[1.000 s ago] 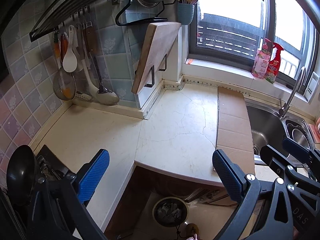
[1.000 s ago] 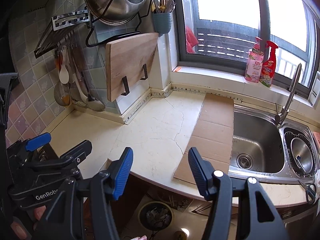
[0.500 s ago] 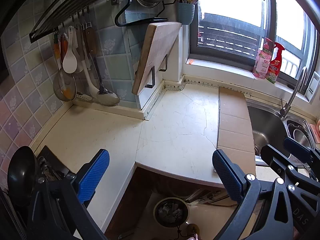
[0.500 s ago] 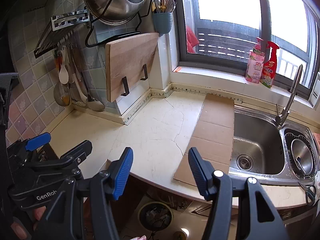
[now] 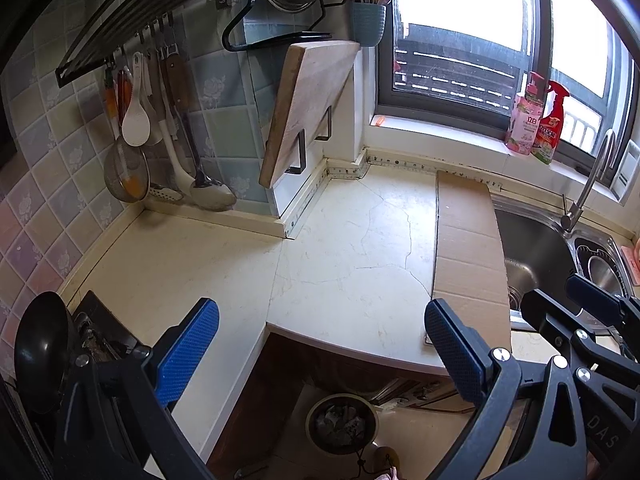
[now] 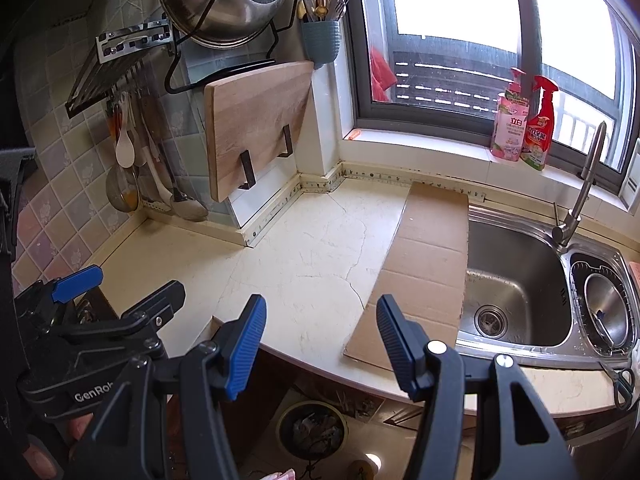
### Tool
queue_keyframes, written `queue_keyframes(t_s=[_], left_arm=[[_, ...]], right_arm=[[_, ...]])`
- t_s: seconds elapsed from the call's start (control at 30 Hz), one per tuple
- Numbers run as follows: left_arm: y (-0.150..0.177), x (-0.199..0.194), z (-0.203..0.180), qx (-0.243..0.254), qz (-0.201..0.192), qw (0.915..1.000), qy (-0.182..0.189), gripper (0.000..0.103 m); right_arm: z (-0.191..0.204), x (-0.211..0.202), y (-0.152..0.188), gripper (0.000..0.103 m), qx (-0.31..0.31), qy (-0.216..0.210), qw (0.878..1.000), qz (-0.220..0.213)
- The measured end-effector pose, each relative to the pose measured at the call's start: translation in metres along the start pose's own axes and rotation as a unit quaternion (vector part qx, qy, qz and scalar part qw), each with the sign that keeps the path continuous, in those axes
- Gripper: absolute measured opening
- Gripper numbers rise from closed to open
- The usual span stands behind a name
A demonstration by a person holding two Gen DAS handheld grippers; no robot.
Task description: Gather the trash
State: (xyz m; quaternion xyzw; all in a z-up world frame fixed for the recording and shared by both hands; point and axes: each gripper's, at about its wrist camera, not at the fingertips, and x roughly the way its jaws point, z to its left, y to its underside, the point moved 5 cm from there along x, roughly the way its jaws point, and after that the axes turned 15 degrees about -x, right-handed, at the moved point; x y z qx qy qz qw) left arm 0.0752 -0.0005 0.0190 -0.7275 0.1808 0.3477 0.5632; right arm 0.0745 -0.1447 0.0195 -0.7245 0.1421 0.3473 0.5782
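Both tools poised above the counter edge, pointing downward, nothing gripped. Left gripper point(image 5: 322, 354) spread wide, blue pads far apart, empty air and countertop point(image 5: 344, 248) between them. Right gripper point(image 6: 322, 344) parted about halfway, likewise empty. On the counter, only one likely piece of trash: a long flat strip of cardboard point(image 6: 430, 256), lying beside the sink point(image 6: 516, 280), its right edge overhanging the basin, its near end at the counter's front lip, just ahead of the right gripper. Down on the floor below the counter edge, a round bin point(image 6: 312, 430) with rubbish already inside, presumably the destination. Risks from here, as a judgement: flat cardboard offers no raised edge on the counter side, so pads may skate over it and shove it sideways into the basin; better odds at the overhanging edge or the near end. A pinch at one end leaves a long floppy lever, likely to sag, swing, and knock the faucet point(image 6: 576, 200) or the bottles point(image 6: 524, 120) on the sill. Too long for the small bin as it lies; likely to tip out or topple the bin unless folded. Two grippers close together risk colliding while reaching for the same end.
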Motion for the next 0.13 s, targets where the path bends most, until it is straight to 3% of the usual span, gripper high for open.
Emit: queue_keyframes(t_s=[0.13], left_arm=[[0.0023,0.0043,-0.001,-0.002,0.006,1.0,-0.004,0.102]], right_arm=[[-0.0024,0.0049,0.0003,0.058,-0.003,-0.005,1.0,0.004]])
